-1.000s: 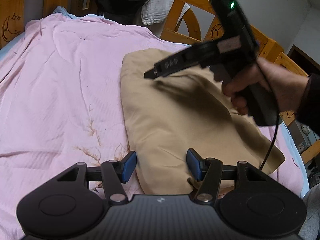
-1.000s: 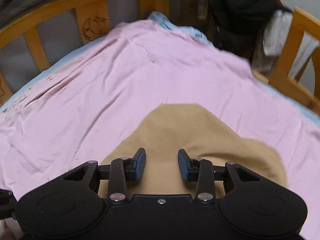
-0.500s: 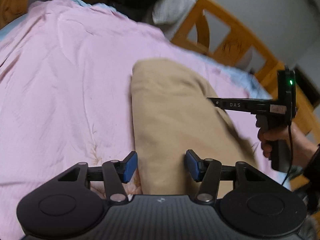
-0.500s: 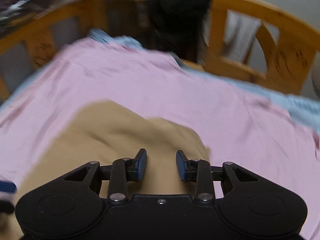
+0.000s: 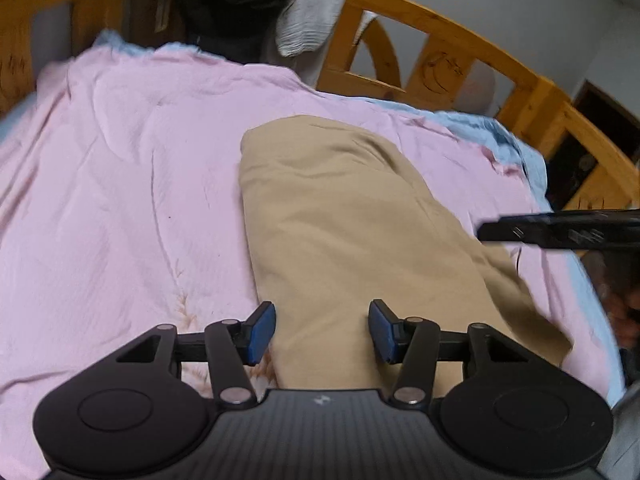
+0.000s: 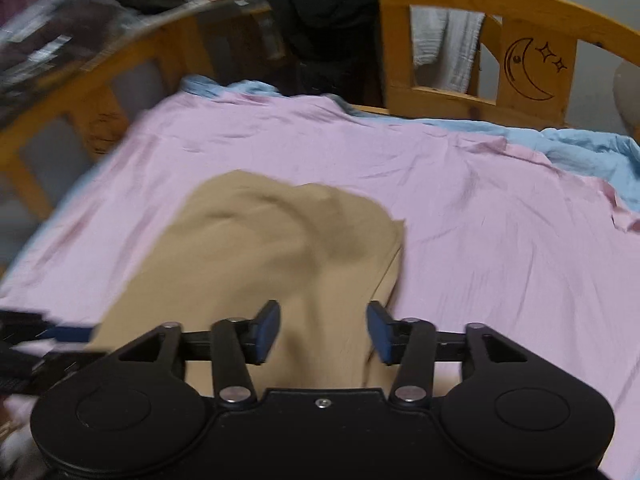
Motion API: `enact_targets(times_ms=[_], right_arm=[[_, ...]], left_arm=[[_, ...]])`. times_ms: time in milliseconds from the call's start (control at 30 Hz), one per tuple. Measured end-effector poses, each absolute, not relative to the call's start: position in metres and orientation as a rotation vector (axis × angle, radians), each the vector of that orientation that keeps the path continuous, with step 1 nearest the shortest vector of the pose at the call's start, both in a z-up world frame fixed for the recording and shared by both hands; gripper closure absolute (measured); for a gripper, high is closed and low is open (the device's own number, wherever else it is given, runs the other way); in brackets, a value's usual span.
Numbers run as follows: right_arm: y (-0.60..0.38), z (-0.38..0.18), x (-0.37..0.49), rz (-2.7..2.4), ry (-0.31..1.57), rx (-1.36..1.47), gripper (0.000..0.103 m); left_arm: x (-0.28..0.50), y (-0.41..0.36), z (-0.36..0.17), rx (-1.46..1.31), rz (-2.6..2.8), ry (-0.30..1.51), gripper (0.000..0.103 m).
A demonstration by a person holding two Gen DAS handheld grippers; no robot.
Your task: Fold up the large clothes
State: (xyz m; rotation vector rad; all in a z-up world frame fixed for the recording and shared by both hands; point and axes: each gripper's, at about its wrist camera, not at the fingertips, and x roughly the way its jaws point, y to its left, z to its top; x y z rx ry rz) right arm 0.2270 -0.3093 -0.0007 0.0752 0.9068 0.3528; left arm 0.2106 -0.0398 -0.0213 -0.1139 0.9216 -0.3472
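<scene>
right gripper off the cloth, jaws spread again

since a second ago the right gripper (image 6: pixel 323 332) has swung off to the side: in the left view it went from hanging right over the middle of the tan garment (image 5: pixel 344 216) to just poking in from the right edge (image 5: pixel 560 230). its jaws have just been opening too. they were noticeably narrower half a second back and now stand wide, with nothing pinched between the pads. the cloth under them is just lying there, as far as i can tell, though that view is pretty smeared with motion blur so i wouldn't swear to the exact edge.

left gripper (image 5: pixel 322 332) hasn't really done anything. jaws apart, same gap as before, hovering over the near end of the garment with nothing clamped.

garment itself sits on the pink sheet (image 5: pixel 120 180) on the bed, folded into a long narrow slab running away from the cameras, with a rumpled hump toward the far end and a loose corner sticking out on the right near side.

my read: a fold was just laid down and let go, and the right hand is repositioning. next is probably another grab, maybe at that loose corner, to fold it shorter. the hump might want smoothing first.
</scene>
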Motion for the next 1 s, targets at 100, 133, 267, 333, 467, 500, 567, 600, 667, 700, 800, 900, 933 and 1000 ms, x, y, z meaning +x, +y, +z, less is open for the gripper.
enact_targets(times_ms=[100, 133, 267, 333, 467, 500, 567, 600, 667, 700, 800, 900, 933, 1000], right_arm=[[-0.299, -0.007, 0.191, 0.373, 0.958, 0.056, 0.047], [-0.294, -0.014, 0.185, 0.363, 0.98, 0.046, 0.046], [-0.29, -0.045, 0.178, 0.255, 0.988, 0.051, 0.047], [-0.295, -0.05, 0.177, 0.231, 0.981, 0.118, 0.047], [-0.312, -0.027, 0.156, 0.211, 0.908, 0.216, 0.041], [-0.321, -0.022, 0.147, 0.189, 0.879, 0.256, 0.028], [-0.342, -0.017, 0.136, 0.105, 0.863, 0.318, 0.02], [-0.353, -0.019, 0.133, 0.06, 0.878, 0.359, 0.02], [-0.372, -0.027, 0.134, -0.013, 0.92, 0.469, 0.02], [-0.379, -0.032, 0.135, -0.035, 0.939, 0.516, 0.021], [-0.384, -0.043, 0.143, -0.067, 0.962, 0.549, 0.021], [-0.381, -0.049, 0.152, -0.097, 0.984, 0.508, 0.028], [-0.378, -0.046, 0.15, -0.118, 0.962, 0.471, 0.03], [-0.373, -0.037, 0.142, -0.125, 0.899, 0.415, 0.034]], left_arm=[[0.199, -0.046, -0.028, -0.092, -0.327, 0.903, 0.043], [0.197, -0.049, -0.03, -0.07, -0.319, 0.902, 0.044], [0.188, -0.066, -0.034, 0.03, -0.308, 0.866, 0.042], [0.187, -0.066, -0.033, 0.028, -0.309, 0.869, 0.042], [0.193, -0.046, -0.03, -0.097, -0.343, 0.907, 0.038], [0.193, -0.042, -0.032, -0.12, -0.35, 0.92, 0.035], [0.193, -0.034, -0.034, -0.152, -0.351, 0.932, 0.033], [0.192, -0.033, -0.035, -0.159, -0.353, 0.934, 0.033], [0.192, -0.031, -0.036, -0.155, -0.354, 0.932, 0.033], [0.192, -0.031, -0.036, -0.151, -0.352, 0.932, 0.033], [0.192, -0.032, -0.036, -0.143, -0.346, 0.936, 0.032], [0.192, -0.033, -0.036, -0.144, -0.336, 0.939, 0.03], [0.192, -0.033, -0.037, -0.146, -0.332, 0.941, 0.028], [0.192, -0.032, -0.037, -0.151, -0.328, 0.943, 0.027]])
